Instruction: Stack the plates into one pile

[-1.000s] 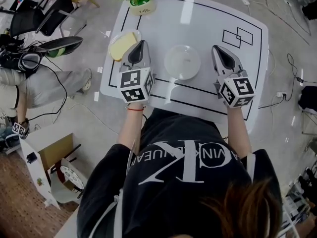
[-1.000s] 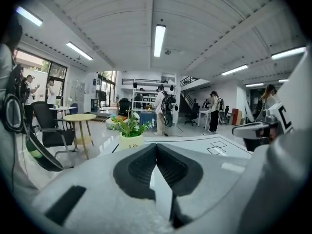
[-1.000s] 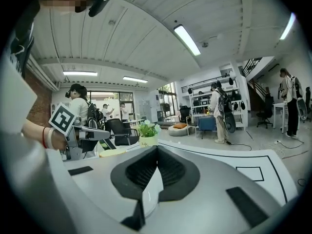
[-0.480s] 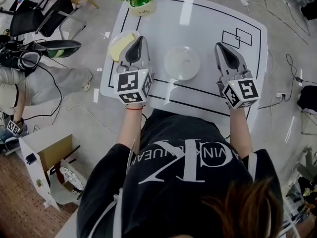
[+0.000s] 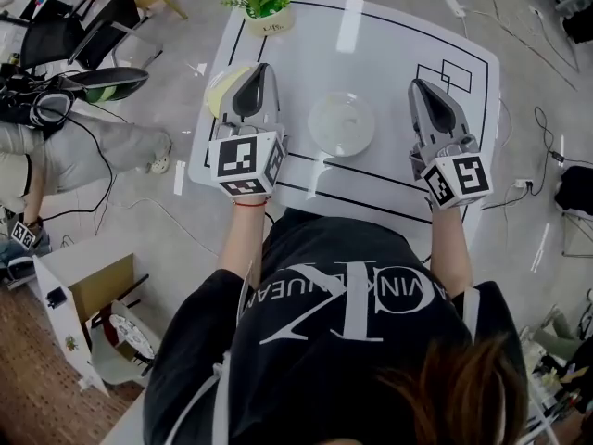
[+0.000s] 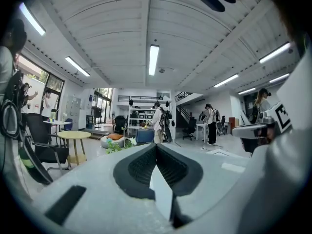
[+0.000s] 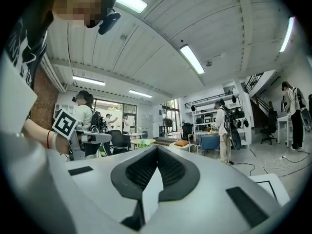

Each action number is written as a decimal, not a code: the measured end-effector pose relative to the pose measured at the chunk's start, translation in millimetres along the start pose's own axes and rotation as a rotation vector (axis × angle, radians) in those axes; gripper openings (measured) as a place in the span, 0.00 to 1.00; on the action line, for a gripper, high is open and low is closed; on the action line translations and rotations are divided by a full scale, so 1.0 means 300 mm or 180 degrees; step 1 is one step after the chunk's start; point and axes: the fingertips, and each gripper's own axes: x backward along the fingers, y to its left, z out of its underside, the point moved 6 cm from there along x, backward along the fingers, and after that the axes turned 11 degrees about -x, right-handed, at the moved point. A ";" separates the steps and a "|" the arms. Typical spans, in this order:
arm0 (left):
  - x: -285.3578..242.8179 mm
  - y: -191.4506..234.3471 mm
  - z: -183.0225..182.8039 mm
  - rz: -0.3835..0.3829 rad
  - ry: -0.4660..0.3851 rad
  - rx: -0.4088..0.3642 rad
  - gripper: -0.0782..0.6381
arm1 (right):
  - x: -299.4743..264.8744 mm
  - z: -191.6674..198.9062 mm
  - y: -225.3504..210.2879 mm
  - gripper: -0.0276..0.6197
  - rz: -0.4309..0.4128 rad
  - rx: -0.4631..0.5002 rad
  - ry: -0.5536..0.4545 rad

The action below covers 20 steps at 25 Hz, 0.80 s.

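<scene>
Two plates lie on the bench point(image 5: 389, 44), apart from each other, so there is no pile at this moment. The white plate point(image 5: 341, 123) sits near the middle of the bench. The yellow plate point(image 5: 220, 86) sits at the left edge, and part of it is hidden under the left gripper point(image 5: 263, 67).

The coming move turns on which way each plate lies from the jaws. The white plate lies between the two grippers, right of the left one and left of the right gripper point(image 5: 420, 84), at about the same reach from each. The yellow plate lies just left of and below the left jaws, well apart from the right ones, so the left hand is plainly the nearer to it. Both plates are round and have no long axis that would set the approach. Whichever plate is carried has to cross the bare strip of bench between them.

Both grippers point toward the far side. Their own views look out level across the room and show no plate. In each of those views the jaws are clenched together with nothing between them, left point(image 6: 156, 146) and right point(image 7: 157, 148) alike.

By count there are two plates, two grippers and one potted plant point(image 5: 262, 6) at the far-left corner.
</scene>
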 end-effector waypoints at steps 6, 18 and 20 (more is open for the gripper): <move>-0.004 0.006 -0.023 0.0018 -0.0059 -0.0043 0.12 | -0.005 -0.018 0.004 0.05 0.0003 0.0021 -0.0078; -0.041 0.003 -0.057 0.0096 -0.0169 -0.0124 0.12 | -0.012 -0.047 -0.016 0.05 0.0057 0.0046 -0.0238; -0.049 0.000 -0.058 0.0114 -0.0172 -0.0129 0.12 | -0.011 -0.046 -0.021 0.05 0.0072 0.0044 -0.0249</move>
